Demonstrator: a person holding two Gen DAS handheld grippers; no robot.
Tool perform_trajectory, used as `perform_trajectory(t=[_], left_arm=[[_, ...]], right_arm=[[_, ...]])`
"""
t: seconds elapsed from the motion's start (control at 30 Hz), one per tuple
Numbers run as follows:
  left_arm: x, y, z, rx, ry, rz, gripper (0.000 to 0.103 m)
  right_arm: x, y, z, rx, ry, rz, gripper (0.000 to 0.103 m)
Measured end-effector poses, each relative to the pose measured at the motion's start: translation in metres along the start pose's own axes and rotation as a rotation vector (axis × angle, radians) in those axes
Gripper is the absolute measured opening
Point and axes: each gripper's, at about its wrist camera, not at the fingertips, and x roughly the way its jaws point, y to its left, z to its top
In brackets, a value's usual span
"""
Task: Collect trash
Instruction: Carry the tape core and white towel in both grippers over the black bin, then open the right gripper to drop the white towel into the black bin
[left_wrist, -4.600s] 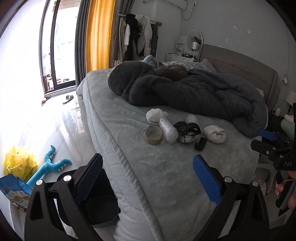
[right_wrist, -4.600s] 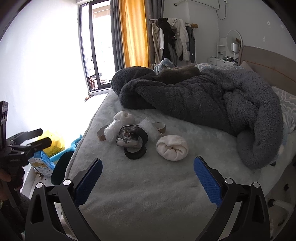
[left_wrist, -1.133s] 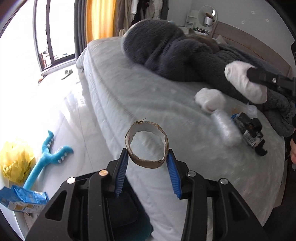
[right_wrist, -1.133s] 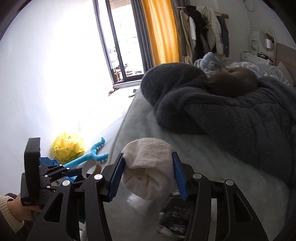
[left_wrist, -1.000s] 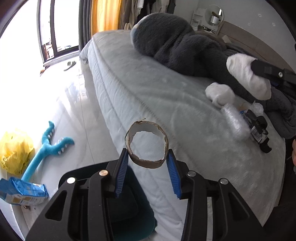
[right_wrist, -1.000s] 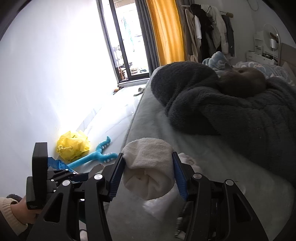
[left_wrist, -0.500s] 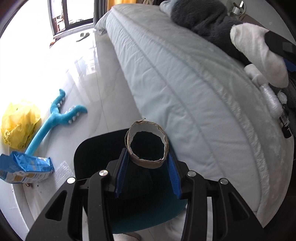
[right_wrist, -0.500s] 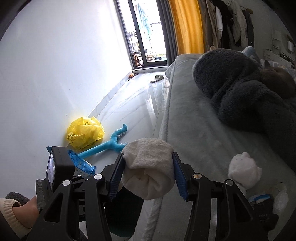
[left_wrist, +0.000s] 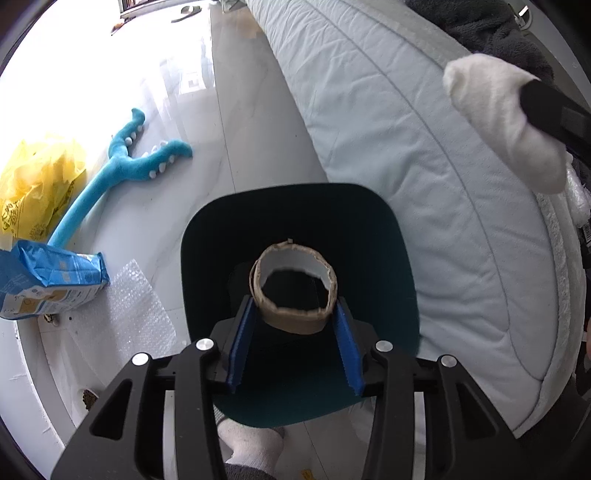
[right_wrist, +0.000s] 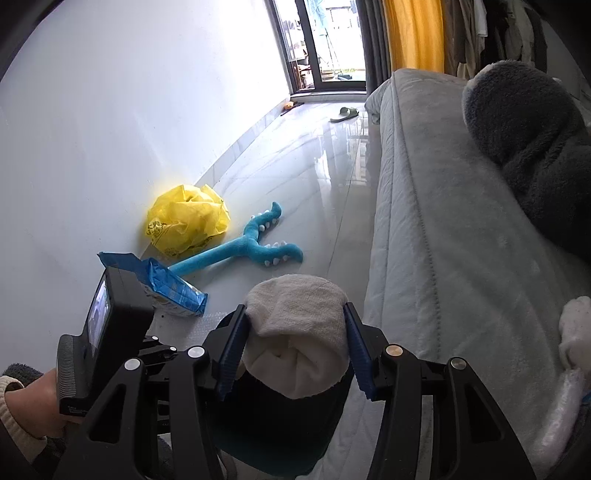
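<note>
**Both grippers loaded and positioned at the bin; release pending**

Left gripper (left_wrist: 293, 334) is pinching an empty cardboard tape core (left_wrist: 294, 291) between its blue pads, the ring's open centre facing the camera. Half a second ago the core was framed against the near edge of the dark teal waste bin (left_wrist: 388, 236); it now sits squarely over the bin's open mouth, with the dark interior visible through and around the ring. The gripper has tilted steeply downward during that interval.

Right gripper (right_wrist: 293, 354) is clamped on a rolled white cloth bundle (right_wrist: 295, 332), the pads pressing into both flanks. Against the frame a second back, the view has swung away from the grey fleece blanket (right_wrist: 528, 122) toward the floor, and the bin's rim now shows directly below the bundle. In the left wrist view the same bundle hangs above the mattress edge (left_wrist: 406, 122), beside the bin, not yet over it.

Assessment: the core appears ready for release. The bundle likely needs a further short carry toward the bin's centre.

Outstanding: a white wad (right_wrist: 576, 325) and a bubble-wrap piece (right_wrist: 561, 410) remain on the bed. A blue packet (left_wrist: 44, 284) and a yellow plastic bag (left_wrist: 33, 192) lie on the floor; a blue plush toy (left_wrist: 122, 166) lies nearby.
</note>
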Motion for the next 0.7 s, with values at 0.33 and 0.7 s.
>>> perform_trajectory(t=[0.33,0.7], left_arm=[[-0.02,0.028,-0.006,-0.03,-0.029,-0.012,0.066],[-0.07,0.046,-0.005,-0.035,-0.246,-0.009,0.074]], right_arm=[[0.048,0.007,-0.005,0.019,0.114,-0.003,0.052],[0.095,0.023,-0.018,0.009,0.21,-0.011,0.052]])
